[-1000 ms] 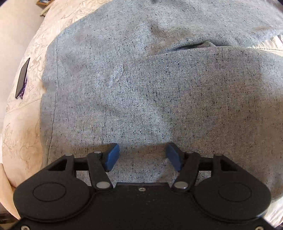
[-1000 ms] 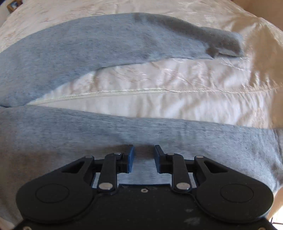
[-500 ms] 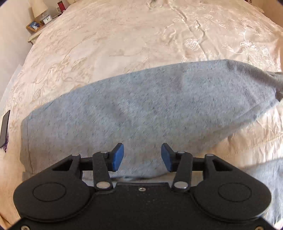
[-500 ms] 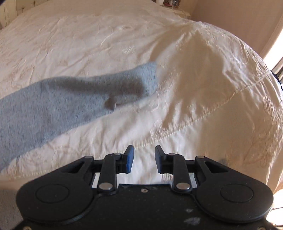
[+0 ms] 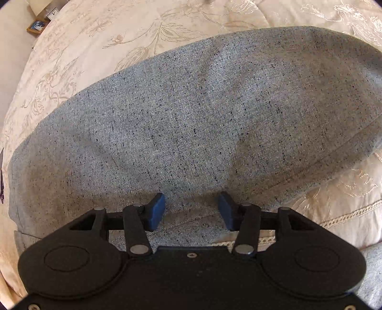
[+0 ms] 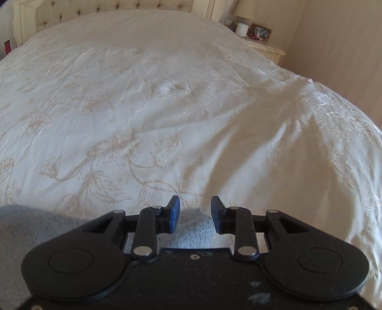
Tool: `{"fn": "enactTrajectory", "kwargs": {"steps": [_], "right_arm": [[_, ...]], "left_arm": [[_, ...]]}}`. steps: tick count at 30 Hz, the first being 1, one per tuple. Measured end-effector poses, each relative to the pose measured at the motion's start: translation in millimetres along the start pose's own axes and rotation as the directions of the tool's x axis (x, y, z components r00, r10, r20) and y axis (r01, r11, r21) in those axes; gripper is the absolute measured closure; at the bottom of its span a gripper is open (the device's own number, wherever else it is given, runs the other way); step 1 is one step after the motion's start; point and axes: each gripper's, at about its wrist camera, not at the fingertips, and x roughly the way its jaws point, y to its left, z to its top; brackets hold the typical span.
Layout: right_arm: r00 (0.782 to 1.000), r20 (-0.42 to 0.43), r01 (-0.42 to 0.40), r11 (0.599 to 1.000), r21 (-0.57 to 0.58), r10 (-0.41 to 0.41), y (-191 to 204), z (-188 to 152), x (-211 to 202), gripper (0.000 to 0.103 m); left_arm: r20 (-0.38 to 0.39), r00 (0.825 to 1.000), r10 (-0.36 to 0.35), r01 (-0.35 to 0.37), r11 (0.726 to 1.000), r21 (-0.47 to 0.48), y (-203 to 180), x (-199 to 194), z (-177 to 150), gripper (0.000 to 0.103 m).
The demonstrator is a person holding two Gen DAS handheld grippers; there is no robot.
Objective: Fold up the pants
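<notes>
The left tongs (image 5: 191,212) are spread wide over the gray pants (image 5: 191,124), holding nothing. The right tongs (image 6: 195,214) are also spread, over the pants' end on the bed (image 6: 167,95). Grabbing only the top layer could be messing up the fold.

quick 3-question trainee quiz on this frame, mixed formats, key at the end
1. True or false: the left tongs are clamped shut on the grey pants.
2. What lies under the pants? A) wooden floor B) embroidered cream bedspread C) glass table
3. Fill in: in the right wrist view, a table lamp stands on the ____ beside the bed.

Key: 1 false, both the left and right tongs are open; 2 B; 3 nightstand.
</notes>
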Motion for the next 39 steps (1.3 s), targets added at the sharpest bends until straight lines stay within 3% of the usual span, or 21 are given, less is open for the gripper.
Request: {"fn": "enactTrajectory", "kwargs": {"steps": [4,7,9,10,12,14,15,17,18,19,21,24,27,29,33,36,39], "right_arm": [[0.976,-0.218,-0.001,0.999,-0.053,-0.011,-3.8,-13.7,57.8,0.07],[0.983,-0.18,-0.049,0.994,-0.095,0.031,-8.9,-22.9,56.4,0.07],[0.977,-0.193,-0.127,0.98,-0.153,0.096,-8.0,-21.6,51.5,0.1],[0.98,-0.172,-0.131,0.975,-0.18,0.1,-7.4,-18.9,47.2,0.1],[0.996,-0.039,-0.089,0.972,-0.218,0.083,-8.3,-10.4,32.7,0.1],[0.994,0.075,-0.069,0.983,-0.17,0.082,-17.7,3.2,24.9,0.101],[0.992,0.092,-0.068,0.987,-0.145,0.082,-20.6,7.4,26.5,0.101],[0.999,0.051,0.0,0.991,-0.137,0.007,-17.9,9.6,45.0,0.099],[0.999,-0.011,0.034,0.985,-0.17,-0.037,-13.6,8.2,57.9,0.093],[0.994,-0.077,0.058,0.979,-0.198,-0.075,-14.2,6.9,69.4,0.094],[0.994,-0.062,0.077,0.989,-0.129,-0.085,-22.5,8.3,63.5,0.092],[0.999,-0.015,0.03,0.993,0.115,-0.028,-42.2,22.5,32.8,0.07],[0.99,-0.074,-0.102,0.968,0.231,0.122,-31.2,39.3,29.8,0.071],[0.983,-0.101,-0.124,0.958,0.258,0.154,-12.7,49.7,38.7,0.071],[0.981,-0.187,-0.009,0.966,0.257,0.059,33.7,64.4,72.2,0.07],[0.951,-0.309,0.111,0.96,0.258,-0.027,55.1,61.3,97.2,0.07],[0.941,-0.328,0.163,0.963,0.214,-0.087,68.3,58.9,103.1,0.072]], "left_arm": [[-0.015,1.0,0.016,-0.016,1.0,-0.018,1.2,6.1,4.1,0.042],[-0.02,0.999,0.025,-0.025,0.999,-0.022,1.2,9.6,8.5,0.042],[-0.017,0.999,0.031,-0.031,0.999,-0.023,0.7,10.1,9.7,0.042],[-0.014,0.999,0.033,-0.034,0.999,-0.022,0.5,10.5,10.0,0.042],[-0.01,0.999,0.04,-0.041,0.999,-0.018,-1.7,10.2,10.5,0.042],[-0.009,0.999,0.047,-0.047,0.999,-0.015,-5.6,10.0,12.6,0.043],[-0.009,0.999,0.048,-0.048,0.999,-0.014,-5.8,10.4,13.0,0.043],[-0.012,0.999,0.05,-0.05,0.999,-0.015,-6.6,11.9,14.3,0.043],[-0.014,0.999,0.049,-0.05,0.999,-0.016,-8.5,8.1,12.2,0.043],[-0.017,0.999,0.047,-0.048,0.999,-0.016,-10.3,4.0,10.3,0.043],[-0.027,0.999,0.037,-0.037,0.999,-0.013,-8.1,1.9,13.2,0.043],[-0.03,1.0,0.004,-0.005,0.999,-0.05,0.5,-2.3,18.7,0.043],[-0.038,0.999,-0.029,0.025,0.995,-0.099,10.2,-5.1,27.7,0.043],[-0.025,0.999,-0.026,0.023,0.993,-0.116,15.4,-9.4,35.9,0.043],[0.027,1.0,0.013,-0.009,0.993,-0.117,24.6,-22.9,50.3,0.043],[0.05,0.999,0.018,-0.011,0.991,-0.132,36.5,-29.3,53.1,0.043],[0.064,0.998,0.026,-0.016,0.988,-0.155,52.3,-36.0,54.7,0.043]]}}
